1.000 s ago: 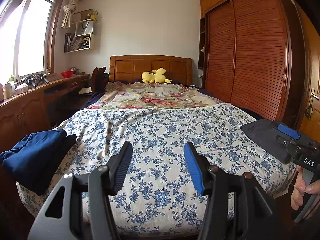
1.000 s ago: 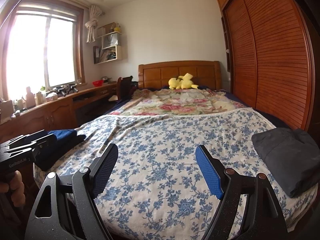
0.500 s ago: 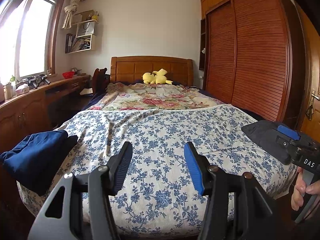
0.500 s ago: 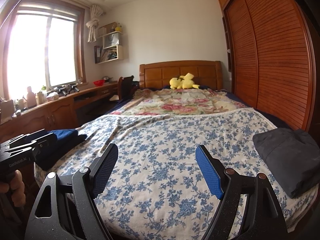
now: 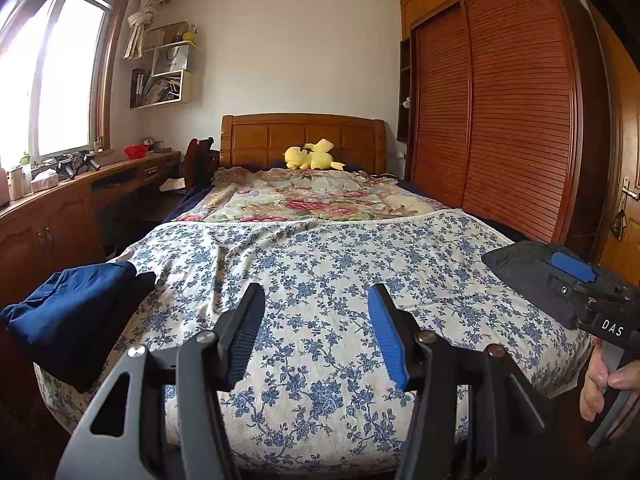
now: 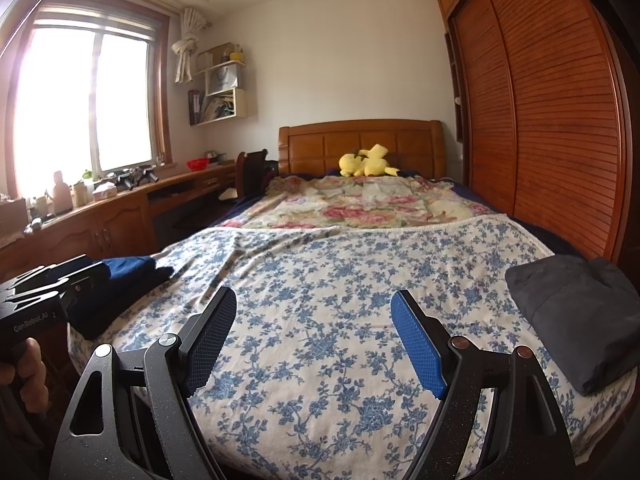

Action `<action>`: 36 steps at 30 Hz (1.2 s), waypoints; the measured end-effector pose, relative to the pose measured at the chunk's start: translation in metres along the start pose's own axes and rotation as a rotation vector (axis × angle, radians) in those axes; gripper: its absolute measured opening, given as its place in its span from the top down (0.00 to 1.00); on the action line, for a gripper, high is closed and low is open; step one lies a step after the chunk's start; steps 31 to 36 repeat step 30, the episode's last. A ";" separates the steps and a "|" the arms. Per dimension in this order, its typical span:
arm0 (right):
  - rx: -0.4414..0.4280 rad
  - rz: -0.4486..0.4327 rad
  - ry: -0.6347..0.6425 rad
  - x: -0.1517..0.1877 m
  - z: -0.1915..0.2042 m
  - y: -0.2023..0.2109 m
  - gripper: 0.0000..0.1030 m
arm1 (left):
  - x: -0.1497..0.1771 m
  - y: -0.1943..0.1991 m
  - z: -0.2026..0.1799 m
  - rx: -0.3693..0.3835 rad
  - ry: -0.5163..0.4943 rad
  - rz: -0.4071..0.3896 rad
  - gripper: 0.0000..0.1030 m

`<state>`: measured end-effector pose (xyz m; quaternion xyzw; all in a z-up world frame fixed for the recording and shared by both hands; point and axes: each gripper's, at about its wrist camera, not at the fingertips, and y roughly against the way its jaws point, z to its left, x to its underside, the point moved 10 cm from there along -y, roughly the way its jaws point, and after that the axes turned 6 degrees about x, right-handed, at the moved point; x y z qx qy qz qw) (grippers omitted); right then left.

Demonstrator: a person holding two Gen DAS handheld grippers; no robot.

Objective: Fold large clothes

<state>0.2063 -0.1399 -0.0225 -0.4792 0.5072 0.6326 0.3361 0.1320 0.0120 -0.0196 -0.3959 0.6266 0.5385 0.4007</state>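
Hovering: left gripper (image 5: 316,334), jaws apart, empty
Right gripper (image 6: 316,344): wide apart, empty
Bed (image 5: 320,272): navy garment (image 5: 76,312) left, grey garment (image 6: 576,316) right

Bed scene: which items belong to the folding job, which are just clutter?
Job:
- folded navy blue garment, bed's left edge
- folded dark grey garment, bed's right edge
- left tool and right tool, both open, empty

Lying about:
- yellow plush toy by the headboard
- red bowl on the wooden counter
- pink floral quilt
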 end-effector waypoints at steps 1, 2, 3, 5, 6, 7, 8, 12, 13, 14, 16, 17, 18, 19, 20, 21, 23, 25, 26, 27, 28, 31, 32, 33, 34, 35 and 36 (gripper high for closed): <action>0.000 0.000 0.000 0.000 0.000 0.000 0.21 | 0.000 0.000 0.000 0.000 0.000 0.000 0.49; -0.001 0.000 -0.001 0.000 0.000 0.000 0.21 | 0.000 0.000 0.000 0.000 0.000 -0.001 0.49; -0.001 0.000 -0.001 0.000 0.000 0.000 0.21 | 0.000 0.000 0.000 0.000 0.001 -0.001 0.49; 0.000 0.001 0.000 0.000 0.000 0.000 0.21 | 0.000 0.000 0.000 0.000 0.002 -0.001 0.49; 0.000 0.000 -0.001 0.000 0.000 0.000 0.21 | 0.000 0.000 0.000 0.000 0.002 0.000 0.49; 0.000 0.000 -0.001 0.000 0.001 0.000 0.21 | 0.000 0.000 0.000 0.000 0.002 0.000 0.49; 0.001 0.000 -0.001 0.000 0.000 0.000 0.21 | 0.000 0.000 0.000 0.000 0.001 0.000 0.49; -0.001 0.000 0.001 0.000 0.000 0.000 0.21 | 0.001 0.000 0.000 0.000 0.001 -0.001 0.49; -0.001 -0.001 0.001 0.000 0.000 0.000 0.21 | 0.001 0.000 0.000 0.000 0.001 -0.001 0.49; -0.001 -0.001 0.001 0.000 0.001 0.000 0.21 | 0.001 0.000 0.001 0.000 0.002 0.000 0.49; -0.001 -0.001 0.000 0.000 0.001 0.000 0.21 | 0.001 0.000 0.000 0.001 0.001 0.001 0.49; -0.002 -0.001 0.001 0.001 0.000 -0.001 0.21 | 0.001 0.000 0.000 0.001 0.000 0.001 0.49; -0.002 -0.001 0.000 0.001 0.001 -0.001 0.21 | 0.000 0.002 0.000 0.001 0.000 0.000 0.49; -0.003 -0.001 0.000 0.001 0.001 -0.001 0.21 | 0.000 0.002 0.000 0.002 0.000 0.000 0.49; -0.003 0.000 -0.001 0.000 0.001 -0.001 0.21 | 0.000 0.001 0.000 0.002 0.001 0.000 0.49; 0.001 -0.003 -0.001 0.000 0.000 -0.001 0.21 | 0.000 0.001 0.000 0.002 0.001 0.001 0.49; 0.001 -0.005 -0.001 0.000 0.000 -0.001 0.21 | 0.000 0.001 -0.001 0.002 0.000 0.000 0.49; 0.000 -0.006 -0.001 0.000 0.001 -0.001 0.21 | 0.000 0.002 -0.002 0.002 -0.001 0.002 0.49; 0.000 -0.005 -0.001 0.001 0.000 -0.001 0.21 | 0.000 0.002 -0.003 0.003 0.000 0.002 0.49; 0.000 -0.005 -0.001 0.001 0.000 -0.001 0.21 | 0.000 0.002 -0.003 0.005 0.001 0.002 0.49; 0.000 -0.004 -0.001 0.001 0.001 -0.001 0.21 | -0.001 0.002 -0.004 0.005 0.002 0.001 0.49; -0.001 -0.004 -0.001 0.001 0.000 -0.001 0.21 | -0.001 0.002 -0.005 0.005 0.000 -0.001 0.49; -0.001 -0.004 -0.001 0.001 0.000 -0.001 0.21 | -0.001 0.002 -0.005 0.005 0.000 -0.001 0.49; -0.001 -0.004 -0.001 0.001 0.000 -0.001 0.21 | -0.001 0.002 -0.005 0.005 0.000 -0.001 0.49; -0.001 -0.004 -0.001 0.001 0.000 -0.001 0.21 | -0.001 0.002 -0.005 0.005 0.000 -0.001 0.49; -0.001 -0.004 -0.001 0.001 0.000 -0.001 0.21 | -0.001 0.002 -0.005 0.005 0.000 -0.001 0.49; -0.001 -0.004 -0.001 0.001 0.000 -0.001 0.21 | -0.001 0.002 -0.005 0.005 0.000 -0.001 0.49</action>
